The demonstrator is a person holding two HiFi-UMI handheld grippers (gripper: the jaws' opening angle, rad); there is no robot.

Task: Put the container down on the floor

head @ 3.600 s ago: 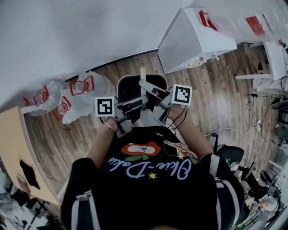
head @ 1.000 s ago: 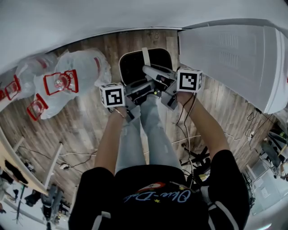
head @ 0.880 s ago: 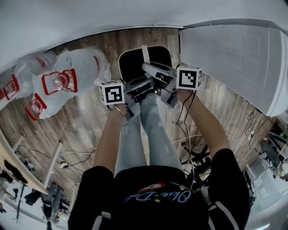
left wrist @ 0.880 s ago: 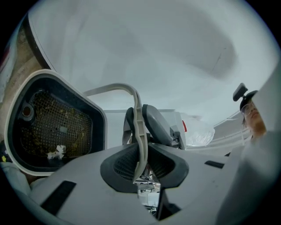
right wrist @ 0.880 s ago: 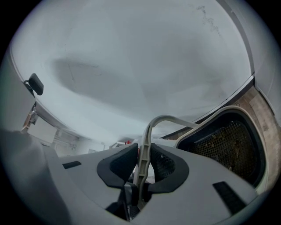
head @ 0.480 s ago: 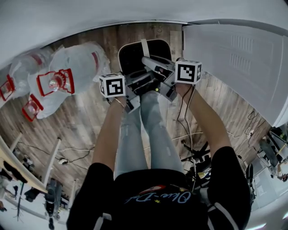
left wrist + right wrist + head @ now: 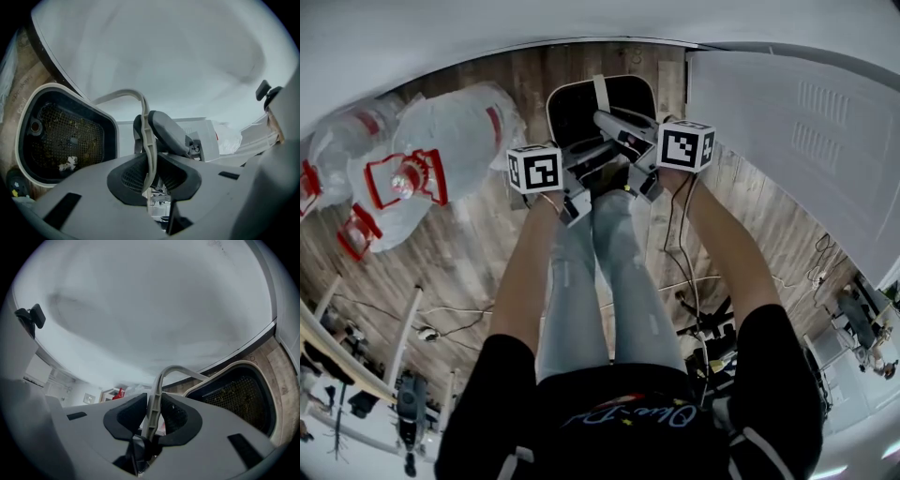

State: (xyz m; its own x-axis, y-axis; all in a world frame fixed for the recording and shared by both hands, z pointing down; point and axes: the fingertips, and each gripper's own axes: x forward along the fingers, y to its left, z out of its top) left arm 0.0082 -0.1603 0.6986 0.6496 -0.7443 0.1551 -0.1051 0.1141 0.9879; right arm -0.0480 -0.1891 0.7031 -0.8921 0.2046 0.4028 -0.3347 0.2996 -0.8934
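We hold the container (image 7: 114,140) by its handle (image 7: 140,101). The left hand-held gripper (image 7: 149,176) and right hand-held gripper (image 7: 152,420) both clamp this thin strap. The container hangs just beyond them. Uneven lowering onto the floor (image 7: 487,244) could tilt it, spilling debris (image 7: 68,161).

The left arm (image 7: 525,281) and the right arm (image 7: 724,251) reach down in front of the body, almost parallel. The left tool (image 7: 149,176) and the right tool (image 7: 151,420) are close together, each with its jaws pressed on the thin handle (image 7: 148,136).

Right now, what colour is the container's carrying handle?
The handle is pale beige-grey, best seen in the left gripper view.
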